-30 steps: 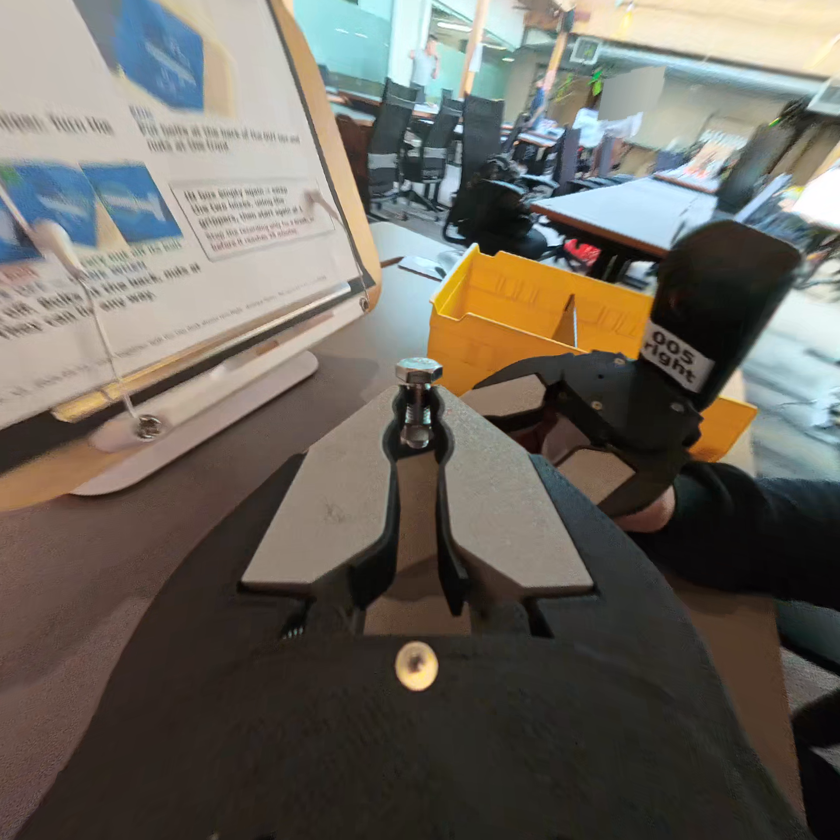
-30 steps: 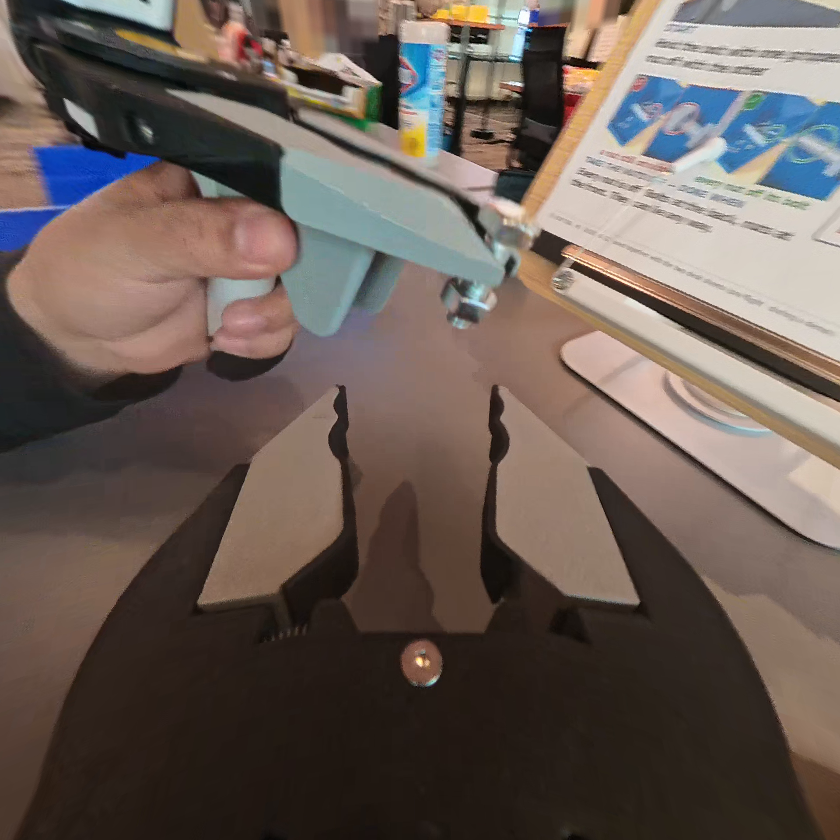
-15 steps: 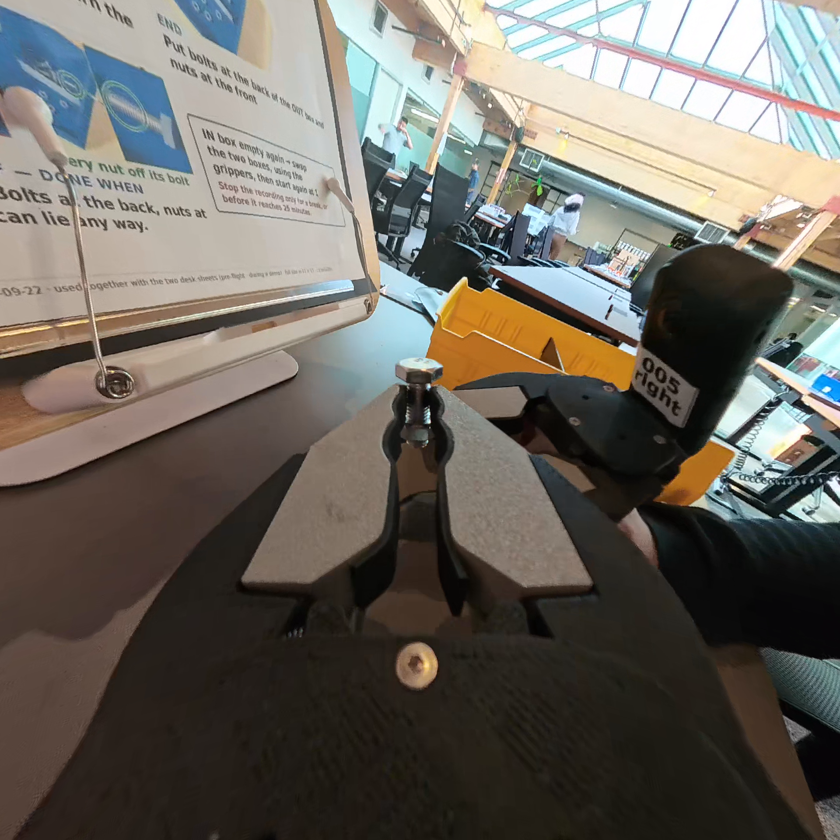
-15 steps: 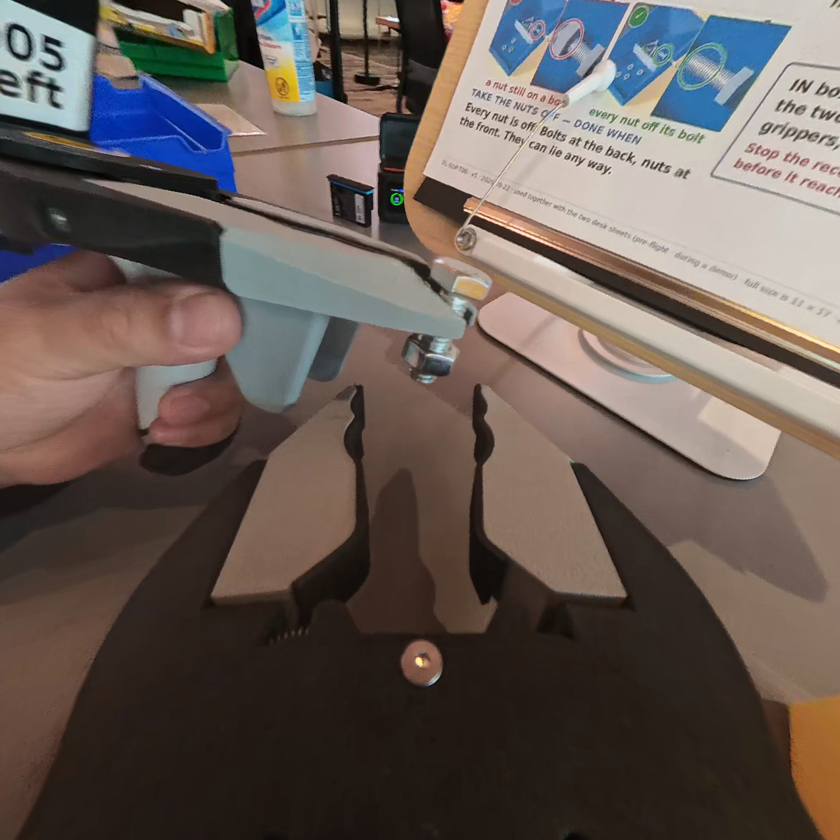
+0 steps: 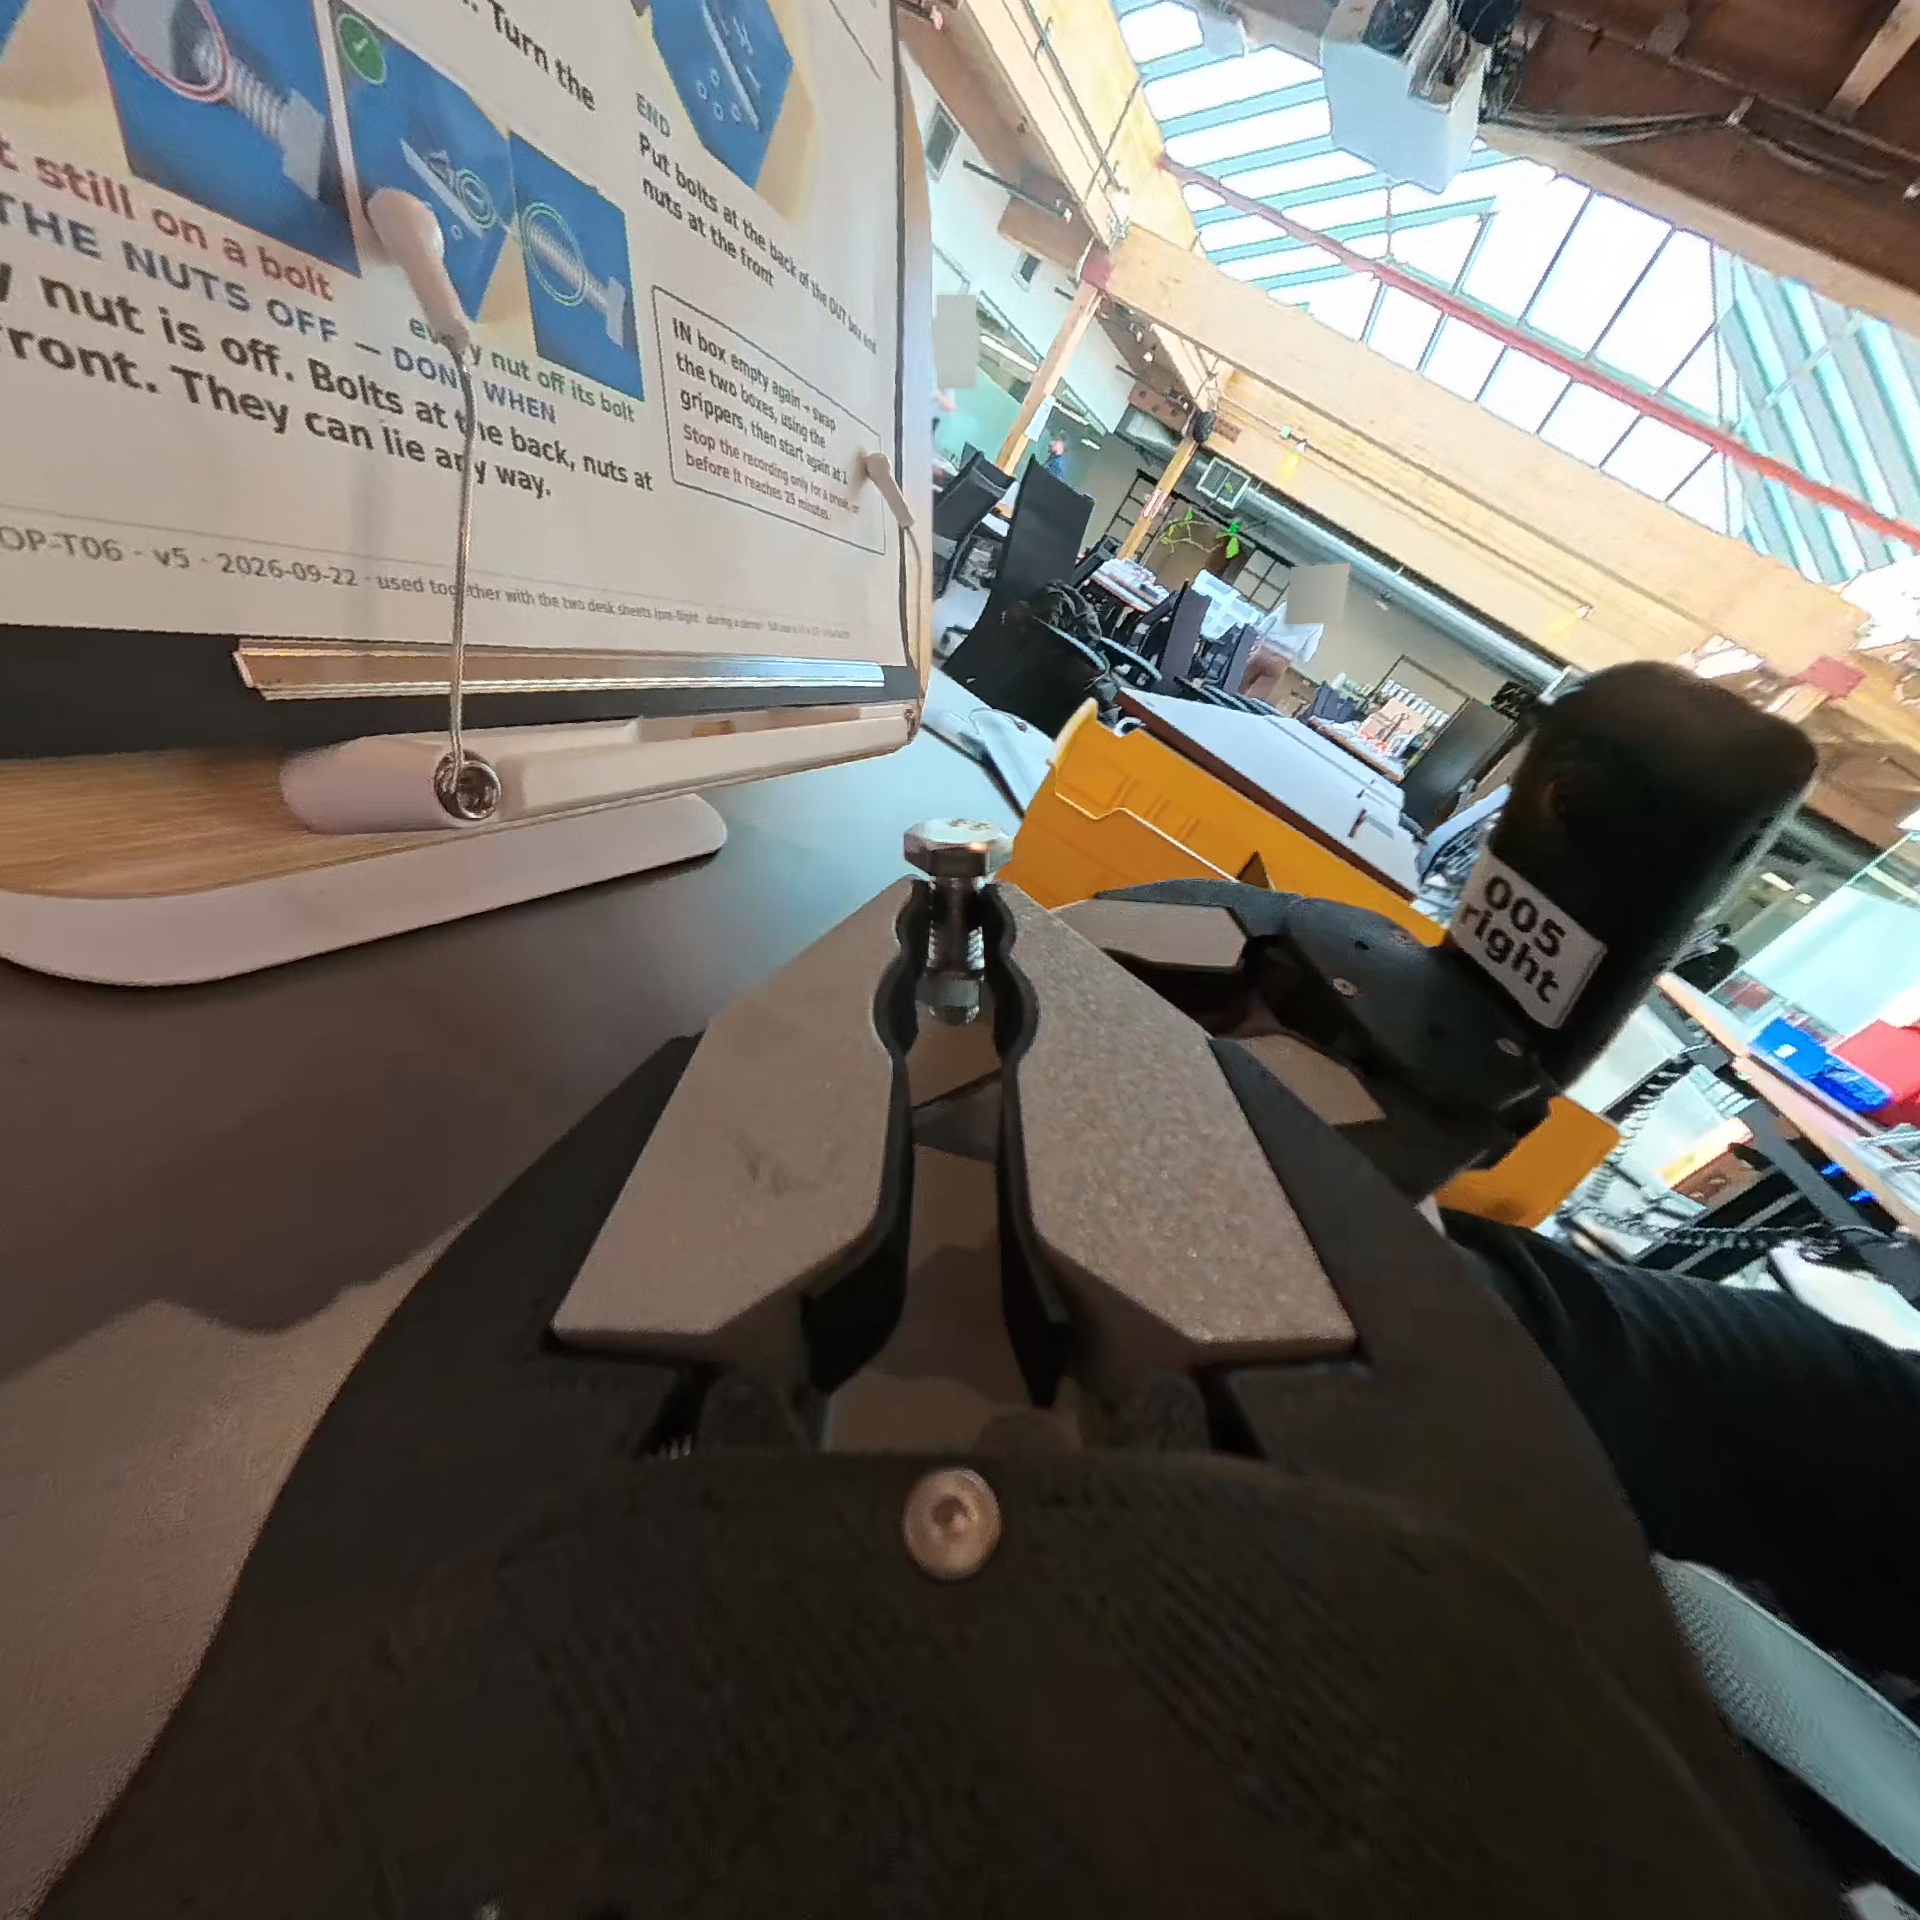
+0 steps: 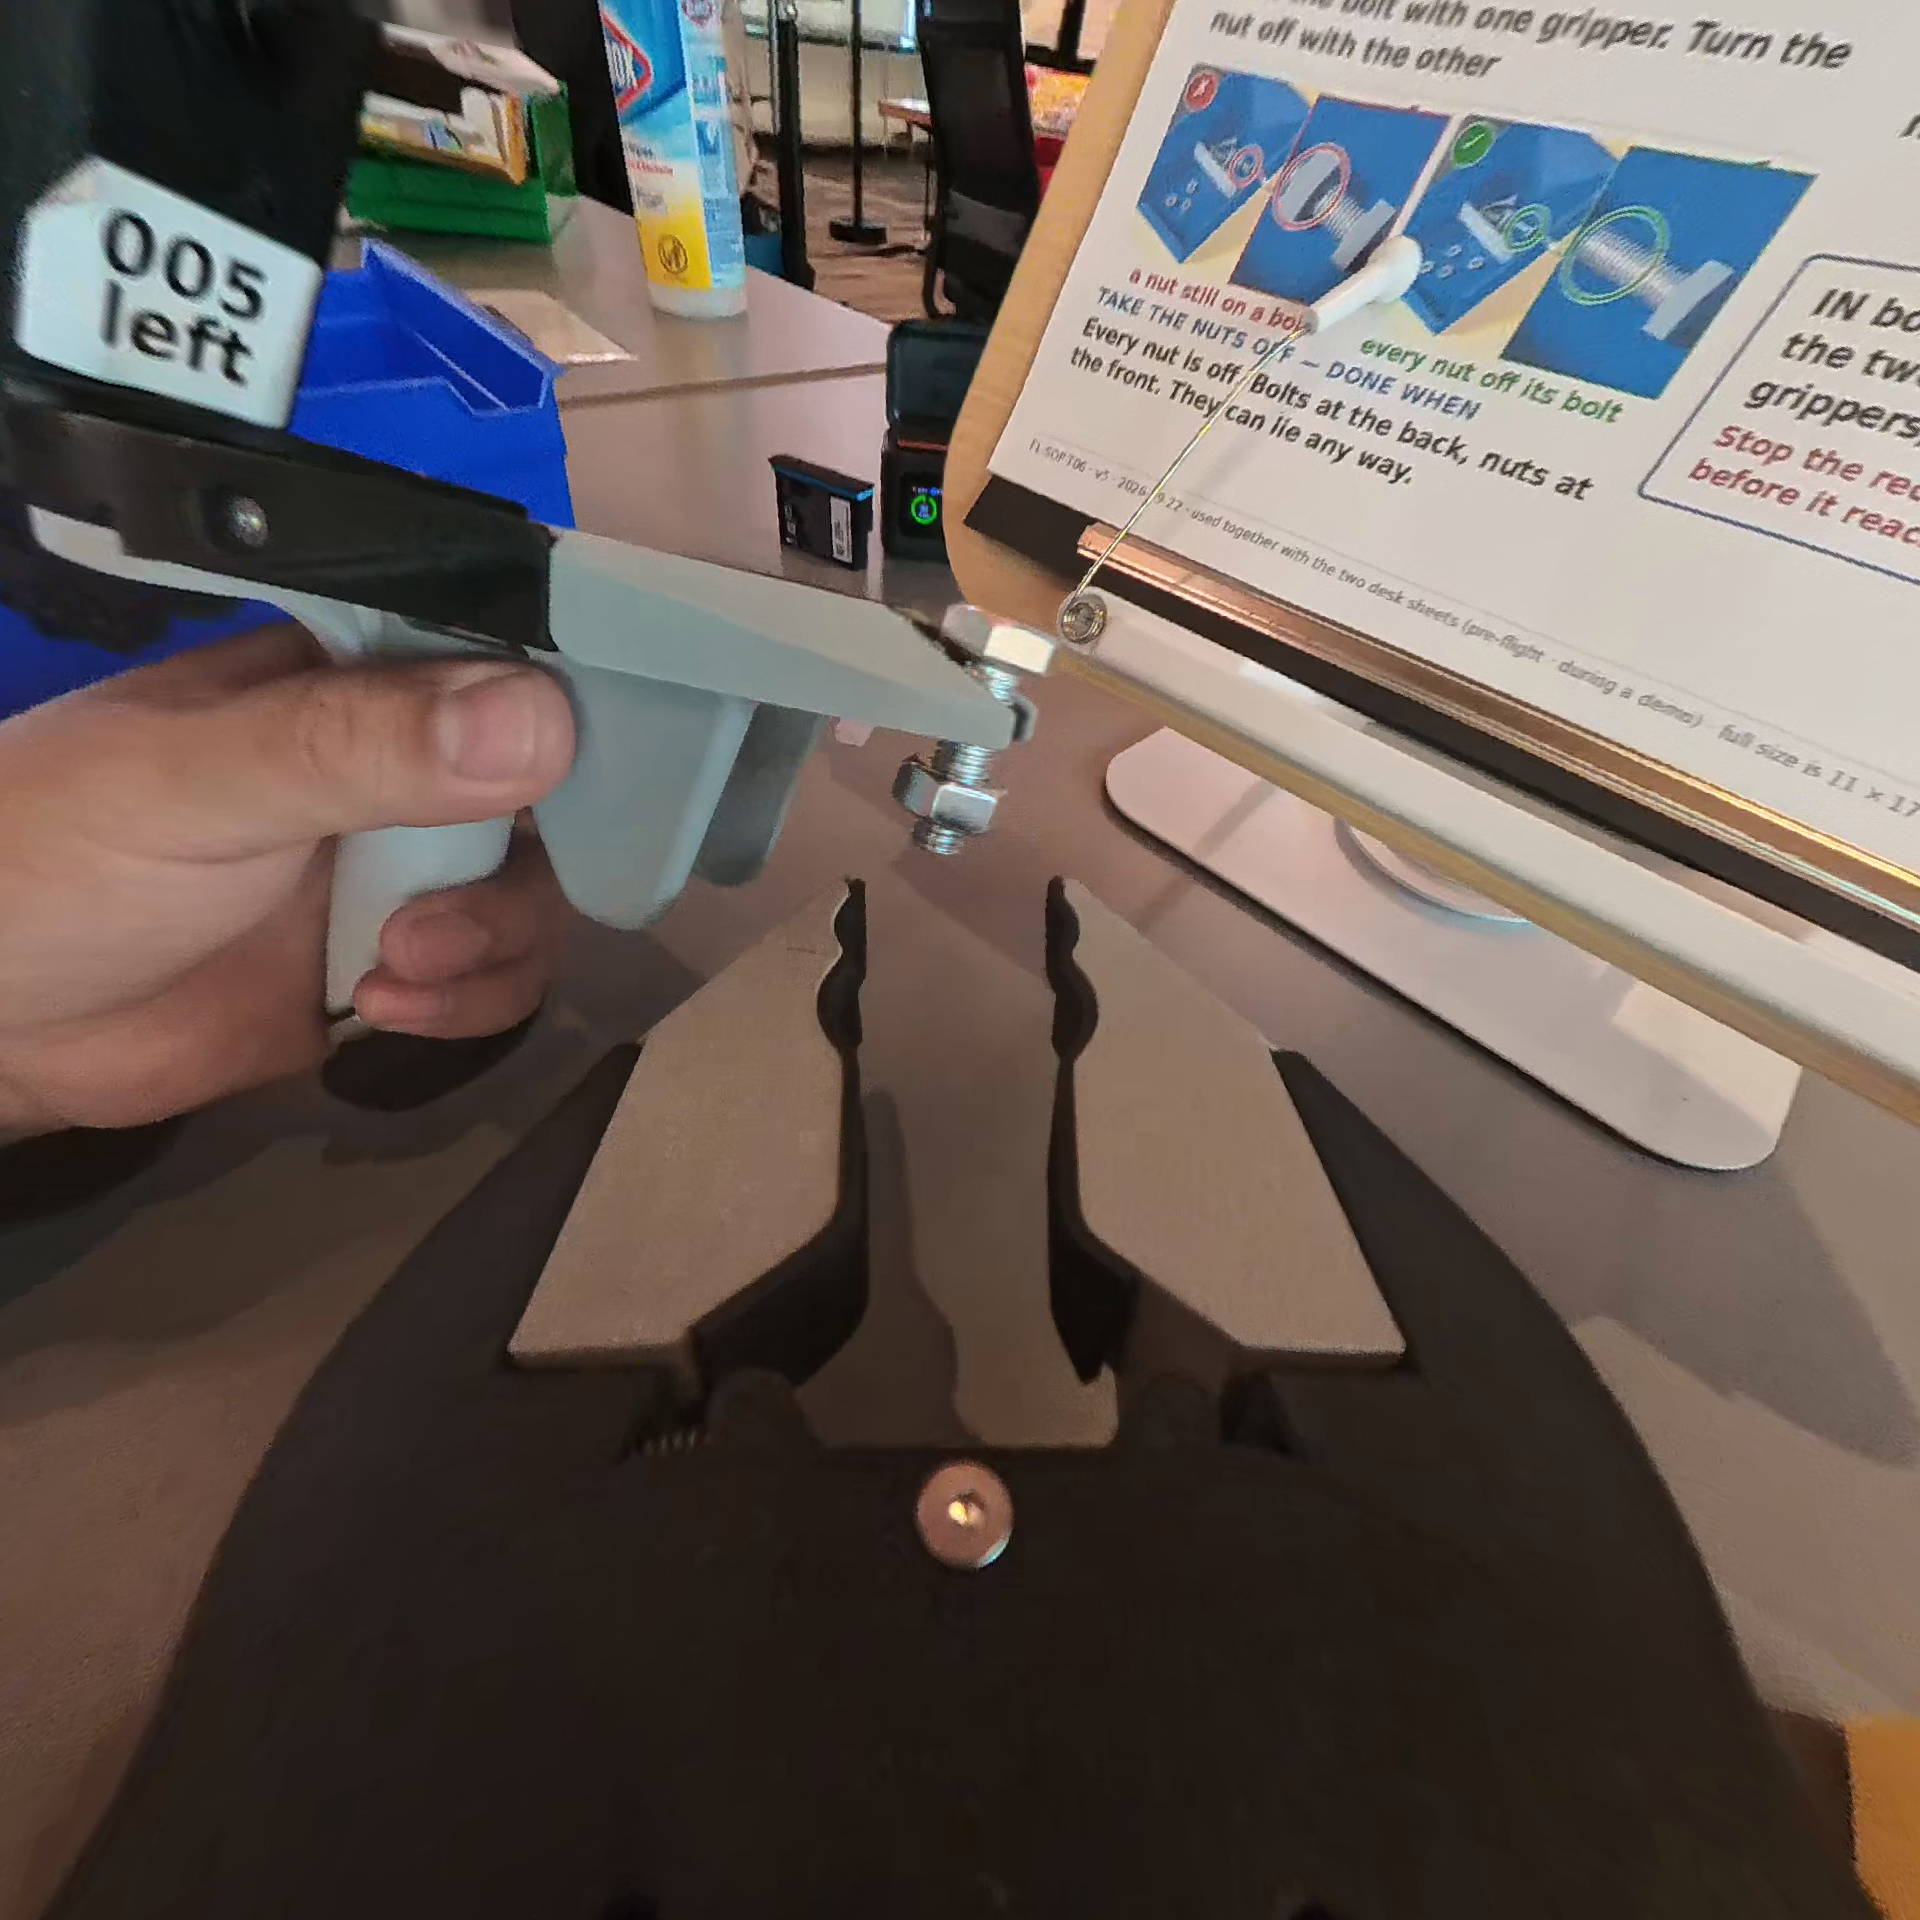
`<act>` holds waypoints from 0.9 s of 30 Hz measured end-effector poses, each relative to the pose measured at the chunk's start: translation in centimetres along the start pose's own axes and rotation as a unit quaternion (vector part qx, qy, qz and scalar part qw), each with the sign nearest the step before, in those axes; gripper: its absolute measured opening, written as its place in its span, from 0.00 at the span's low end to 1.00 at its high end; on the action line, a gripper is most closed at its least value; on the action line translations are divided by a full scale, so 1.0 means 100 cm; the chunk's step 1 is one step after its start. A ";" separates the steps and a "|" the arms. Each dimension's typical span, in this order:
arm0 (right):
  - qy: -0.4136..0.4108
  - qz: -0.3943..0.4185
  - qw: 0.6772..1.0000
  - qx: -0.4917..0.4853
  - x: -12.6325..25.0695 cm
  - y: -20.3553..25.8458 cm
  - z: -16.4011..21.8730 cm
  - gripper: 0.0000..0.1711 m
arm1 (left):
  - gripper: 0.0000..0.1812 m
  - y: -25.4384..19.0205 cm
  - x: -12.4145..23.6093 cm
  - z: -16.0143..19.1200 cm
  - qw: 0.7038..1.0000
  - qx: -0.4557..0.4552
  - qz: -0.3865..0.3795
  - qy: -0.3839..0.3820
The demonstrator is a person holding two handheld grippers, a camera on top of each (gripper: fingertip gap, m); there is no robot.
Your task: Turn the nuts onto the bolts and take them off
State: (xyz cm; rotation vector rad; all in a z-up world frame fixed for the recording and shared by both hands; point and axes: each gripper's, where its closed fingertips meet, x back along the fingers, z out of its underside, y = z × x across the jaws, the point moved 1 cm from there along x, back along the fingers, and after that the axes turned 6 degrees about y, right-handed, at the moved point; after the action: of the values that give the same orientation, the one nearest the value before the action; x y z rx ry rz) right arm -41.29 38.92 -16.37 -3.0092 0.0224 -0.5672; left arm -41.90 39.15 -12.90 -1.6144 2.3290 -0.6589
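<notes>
Bolt [image 6: 995, 665] with nut [image 6: 948, 798] pinched upright in left gripper [image 5: 954, 961] fingers, just above empty, parted right gripper [image 6: 953, 914] fingers

Shiny hex bolt [image 6: 995, 665] pinched upright by its shank, head up, silver nut [image 6: 945, 795] threaded near its lower end.

Left wrist view low over the dark table [image 5: 260, 1122], facing rightward and up, right wrist view facing leftward, both close on the bolt [image 5: 954, 935] and document stand [image 6: 1455, 935].
</notes>
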 end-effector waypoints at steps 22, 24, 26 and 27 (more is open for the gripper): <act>-0.002 0.002 1.000 -0.021 0.005 -0.004 -0.003 0.12 | 0.04 -0.006 -0.005 0.008 0.998 0.046 0.041 0.011; 0.002 -0.015 1.000 -0.026 0.005 -0.001 -0.002 0.07 | 0.04 -0.005 -0.005 0.008 0.998 0.049 0.042 0.012; 0.009 -0.026 0.999 -0.031 0.005 0.000 -0.001 0.07 | 0.04 -0.005 -0.005 0.008 0.997 0.053 0.048 0.014; 0.008 -0.032 0.999 -0.033 0.006 0.001 -0.002 0.07 | 0.04 -0.006 -0.005 0.007 0.997 0.055 0.056 0.015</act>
State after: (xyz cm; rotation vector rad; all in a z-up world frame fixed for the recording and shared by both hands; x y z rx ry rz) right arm -40.83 38.82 -16.00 -3.0784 -0.0564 -0.6075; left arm -40.89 39.21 -13.28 -1.4261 2.3385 -0.7767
